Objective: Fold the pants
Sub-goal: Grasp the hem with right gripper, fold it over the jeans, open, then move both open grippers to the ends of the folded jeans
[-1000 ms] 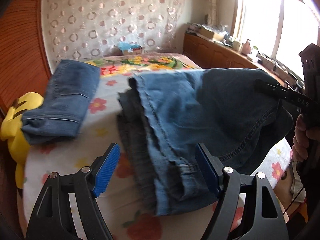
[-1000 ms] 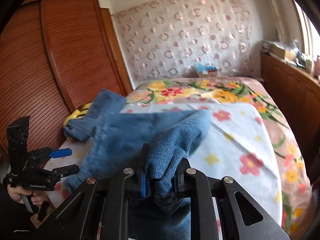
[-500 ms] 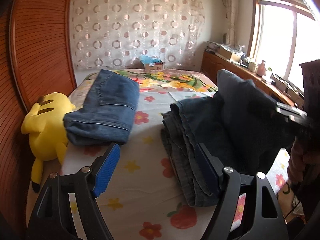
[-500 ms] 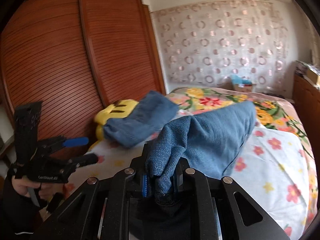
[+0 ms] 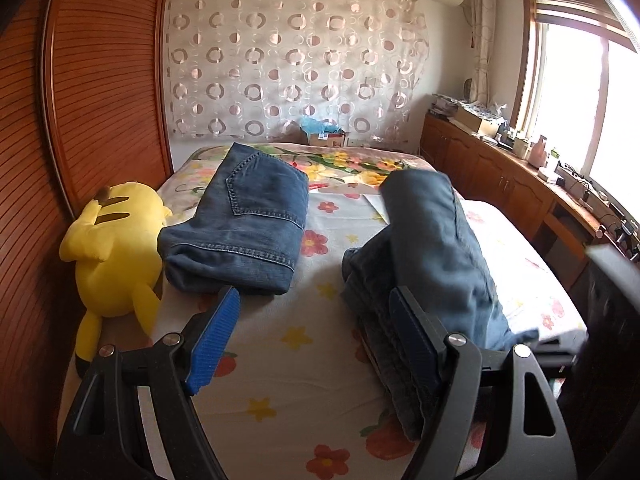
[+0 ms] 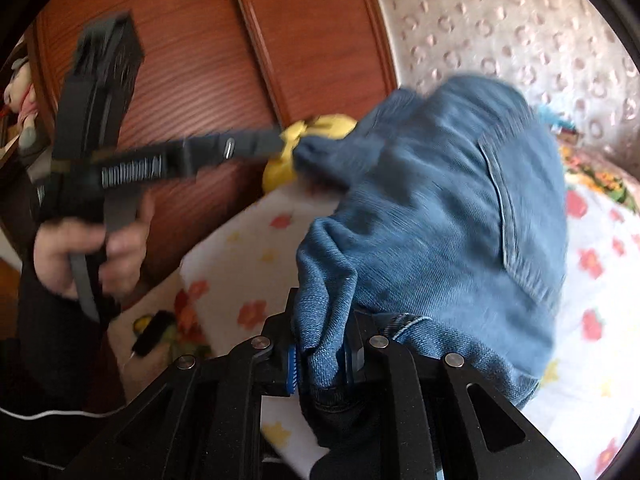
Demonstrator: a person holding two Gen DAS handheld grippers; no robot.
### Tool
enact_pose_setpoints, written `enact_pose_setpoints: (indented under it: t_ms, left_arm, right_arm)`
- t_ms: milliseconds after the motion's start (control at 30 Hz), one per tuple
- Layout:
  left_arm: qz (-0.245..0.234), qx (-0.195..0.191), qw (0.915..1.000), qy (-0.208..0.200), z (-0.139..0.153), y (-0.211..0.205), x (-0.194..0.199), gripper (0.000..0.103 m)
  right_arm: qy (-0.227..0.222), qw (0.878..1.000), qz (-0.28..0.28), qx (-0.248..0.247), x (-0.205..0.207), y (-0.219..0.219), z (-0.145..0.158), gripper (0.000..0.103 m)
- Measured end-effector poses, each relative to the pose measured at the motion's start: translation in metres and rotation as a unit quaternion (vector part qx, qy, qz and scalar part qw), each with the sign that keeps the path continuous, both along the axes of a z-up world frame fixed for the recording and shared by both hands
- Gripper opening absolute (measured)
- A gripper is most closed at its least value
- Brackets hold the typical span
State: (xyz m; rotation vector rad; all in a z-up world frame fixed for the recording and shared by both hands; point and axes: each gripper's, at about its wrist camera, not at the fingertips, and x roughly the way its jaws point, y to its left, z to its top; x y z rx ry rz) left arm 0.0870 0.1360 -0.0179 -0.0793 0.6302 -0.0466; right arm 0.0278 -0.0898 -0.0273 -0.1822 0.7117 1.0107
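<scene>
- Denim is what your right gripper (image 6: 320, 360) has clamped: a bunched fold of the blue jeans (image 6: 452, 220) sits pinched between its blue pads (image 6: 291, 364), and the cloth rises away from the jaws in a rounded hump with a back pocket facing you.
- Your left gripper (image 5: 316, 332) hangs with its jaws spread wide and nothing between them; its right finger (image 5: 416, 340) stands just beside the near left edge of the jeans (image 5: 436, 248), and whether it touches them I cannot tell.
- From the left wrist view, the jeans lie on the right half of the floral bed sheet (image 5: 280, 360), layered edges stacked at the near left, one part lifted toward the right.
- A second pair, the folded jeans (image 5: 244, 220), rests flat on the far left part of the sheet, well apart from the ones you are working.
- A yellow plush toy (image 5: 116, 248) lies at the left edge of the bed, just beside the folded jeans and against the wooden wardrobe (image 5: 80, 100).
- From the right wrist view, your left hand (image 6: 80, 256) shows at the left, wrapped around the handle of its gripper; that view is blurred, so the fingertips there are hard to read.
- A patterned curtain (image 5: 296, 60) hangs at the far end, and a window (image 5: 580, 100) lights the right side.
</scene>
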Motion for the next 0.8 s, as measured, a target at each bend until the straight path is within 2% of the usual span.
enact_pose_setpoints:
  t_ms: [167, 333, 433, 533, 667, 800]
  left_arm:
    - [-0.008, 0.003, 1.0000, 0.002, 0.000, -0.006, 0.004, 0.078]
    - [-0.014, 0.007, 0.9999, 0.004, -0.001, -0.012, 0.005, 0.078]
    - [-0.014, 0.006, 0.9999, 0.005, -0.002, -0.013, 0.005, 0.078]
    - [-0.015, 0.007, 0.9998, 0.005, -0.002, -0.014, 0.005, 0.078]
    - [-0.021, 0.011, 0.9997, 0.007, -0.002, -0.020, 0.010, 0.078]
    - [-0.028, 0.016, 0.9994, 0.009, -0.003, -0.030, 0.015, 0.078]
  right_arm:
    - [-0.002, 1.000, -0.009, -0.009, 0.009, -0.010, -0.002, 0.016]
    - [-0.023, 0.999, -0.023, -0.025, -0.010, -0.009, 0.013, 0.032]
    - [-0.044, 0.998, -0.031, -0.022, -0.035, -0.005, 0.032, 0.039]
    - [-0.071, 0.996, -0.046, -0.012, -0.044, -0.017, 0.050, 0.042]
    - [-0.104, 0.991, -0.086, -0.006, -0.037, -0.037, 0.065, 0.043]
    - [-0.124, 0.983, -0.136, -0.020, -0.007, -0.044, 0.063, 0.047]
